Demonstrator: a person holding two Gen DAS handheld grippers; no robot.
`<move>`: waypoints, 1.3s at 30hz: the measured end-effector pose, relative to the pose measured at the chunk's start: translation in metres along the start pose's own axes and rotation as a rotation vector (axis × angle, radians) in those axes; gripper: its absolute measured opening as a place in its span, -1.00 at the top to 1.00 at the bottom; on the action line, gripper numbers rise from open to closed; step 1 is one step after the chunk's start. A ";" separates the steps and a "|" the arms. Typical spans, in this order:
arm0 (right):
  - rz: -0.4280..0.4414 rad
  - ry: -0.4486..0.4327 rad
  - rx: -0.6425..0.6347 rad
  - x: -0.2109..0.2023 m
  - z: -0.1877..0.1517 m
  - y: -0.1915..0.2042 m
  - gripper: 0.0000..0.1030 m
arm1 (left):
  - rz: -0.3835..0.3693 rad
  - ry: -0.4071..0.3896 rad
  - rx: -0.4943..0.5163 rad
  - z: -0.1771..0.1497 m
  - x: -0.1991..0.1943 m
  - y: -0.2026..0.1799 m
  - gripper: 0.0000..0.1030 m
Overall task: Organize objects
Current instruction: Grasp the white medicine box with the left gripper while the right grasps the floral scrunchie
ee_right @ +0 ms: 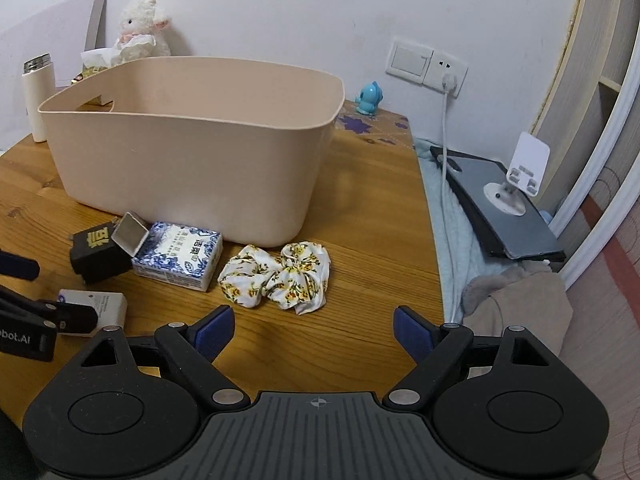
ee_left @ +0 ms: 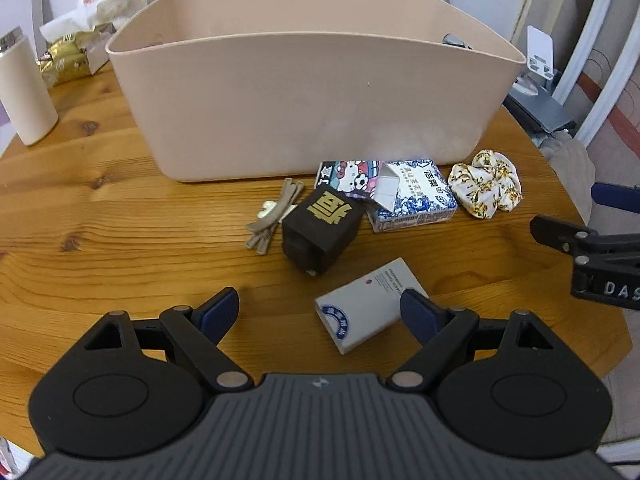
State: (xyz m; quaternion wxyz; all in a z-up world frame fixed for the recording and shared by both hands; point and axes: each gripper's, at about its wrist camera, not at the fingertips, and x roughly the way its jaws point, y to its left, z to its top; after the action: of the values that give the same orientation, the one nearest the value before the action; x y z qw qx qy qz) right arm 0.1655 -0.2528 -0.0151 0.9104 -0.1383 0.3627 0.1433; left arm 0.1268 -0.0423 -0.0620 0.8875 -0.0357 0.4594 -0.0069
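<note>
A beige plastic bin (ee_left: 312,92) (ee_right: 192,148) stands on the wooden table. In front of it lie a tan hair clip (ee_left: 274,214), a black cube box with a gold character (ee_left: 322,230) (ee_right: 98,256), a cartoon-printed pack (ee_left: 348,176), a blue-and-white tissue box (ee_left: 412,196) (ee_right: 180,256), a floral scrunchie (ee_left: 486,186) (ee_right: 280,276) and a white card box (ee_left: 366,306) (ee_right: 96,306). My left gripper (ee_left: 320,312) is open, low over the table, with its right finger over the white card box. My right gripper (ee_right: 314,334) is open just short of the scrunchie.
At the back left are a white bottle (ee_left: 24,88) (ee_right: 38,96), a tissue pack (ee_left: 70,50) and a plush lamb (ee_right: 142,28). A blue toy (ee_right: 370,98) sits by the wall. Right of the table's edge lie a dark tablet with a phone stand (ee_right: 516,184), a cable and cloth.
</note>
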 end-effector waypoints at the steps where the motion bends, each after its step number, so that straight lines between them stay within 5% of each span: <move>1: 0.003 -0.002 0.004 0.003 0.000 0.000 -0.70 | 0.004 -0.003 -0.011 0.001 0.002 -0.001 -0.73; 16: 0.011 -0.039 0.076 0.039 0.005 0.004 -0.70 | 0.037 -0.021 -0.031 0.008 0.019 -0.017 -0.74; 22: 0.013 -0.010 0.107 0.057 0.005 0.007 -0.52 | 0.087 -0.006 -0.001 0.003 0.017 -0.010 -0.74; 28: 0.042 -0.015 0.122 0.061 0.004 0.010 -0.01 | 0.064 0.011 -0.001 -0.001 0.009 0.004 -0.71; 33: 0.077 -0.018 0.112 0.059 0.006 0.014 0.70 | 0.063 -0.007 0.031 -0.007 0.002 0.009 -0.41; 36: 0.086 -0.024 0.100 0.057 0.004 0.017 0.84 | 0.063 -0.018 0.023 -0.007 -0.001 0.014 -0.18; 39: 0.096 -0.028 0.096 0.052 0.000 0.021 0.88 | 0.045 -0.023 0.027 -0.007 -0.003 0.017 -0.18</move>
State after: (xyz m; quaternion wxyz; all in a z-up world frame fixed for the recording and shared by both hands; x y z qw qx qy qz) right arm 0.1942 -0.2256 -0.0549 0.9130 -0.0751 0.3626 0.1712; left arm 0.1191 -0.0257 -0.0652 0.8930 -0.0133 0.4499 0.0071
